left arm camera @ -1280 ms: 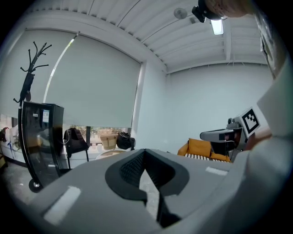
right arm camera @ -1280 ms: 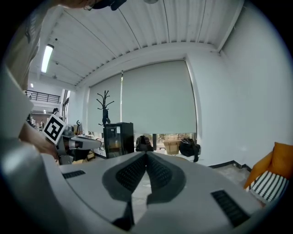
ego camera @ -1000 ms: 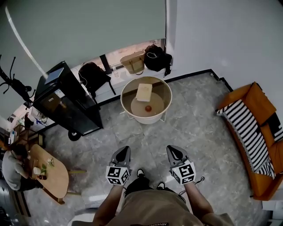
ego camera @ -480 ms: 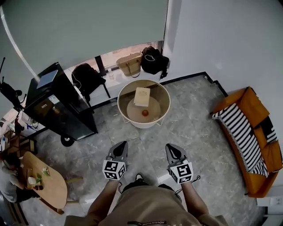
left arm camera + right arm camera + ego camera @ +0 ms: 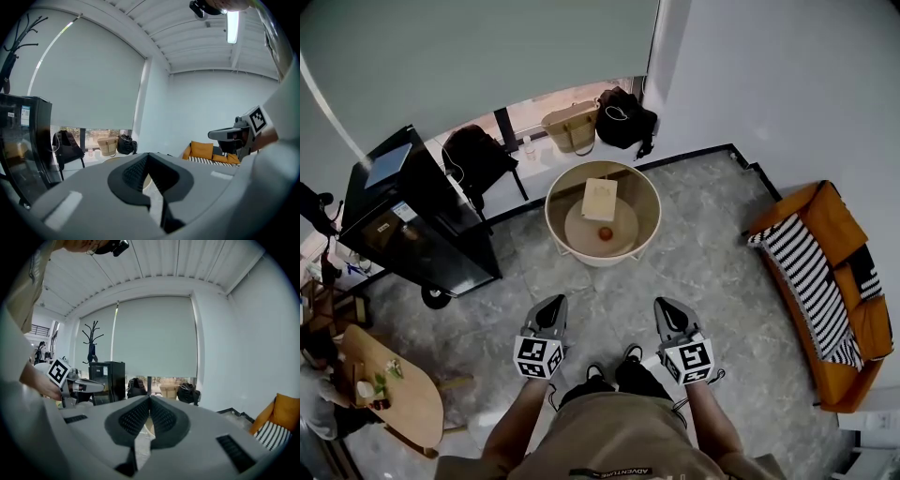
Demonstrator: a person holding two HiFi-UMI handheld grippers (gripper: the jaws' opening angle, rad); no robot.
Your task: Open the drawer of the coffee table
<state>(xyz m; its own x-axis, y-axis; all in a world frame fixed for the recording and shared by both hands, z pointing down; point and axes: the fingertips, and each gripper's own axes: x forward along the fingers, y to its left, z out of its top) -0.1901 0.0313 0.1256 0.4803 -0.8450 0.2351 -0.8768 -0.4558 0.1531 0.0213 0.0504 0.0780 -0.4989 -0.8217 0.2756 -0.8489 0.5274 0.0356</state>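
The round coffee table [image 5: 556,235] stands on the tiled floor ahead of me, with a pale book [image 5: 600,199] and a small red ball [image 5: 606,233] seen through its top. No drawer shows from here. My left gripper [image 5: 551,306] and right gripper [image 5: 665,308] are held side by side in front of my body, well short of the table. Both are shut with nothing between the pads. In the left gripper view the left gripper [image 5: 147,155] points toward the table, and in the right gripper view the right gripper [image 5: 150,397] does the same.
A tall black cabinet [image 5: 412,220] stands to the left of the table. An orange sofa with a striped throw [image 5: 825,281] lines the right wall. Bags [image 5: 572,127] sit by the window behind the table. A small wooden table [image 5: 394,394] is at the lower left.
The person has stepped forward, carrying both grippers toward the round table. The feet have shifted. Both grippers stay shut and empty.
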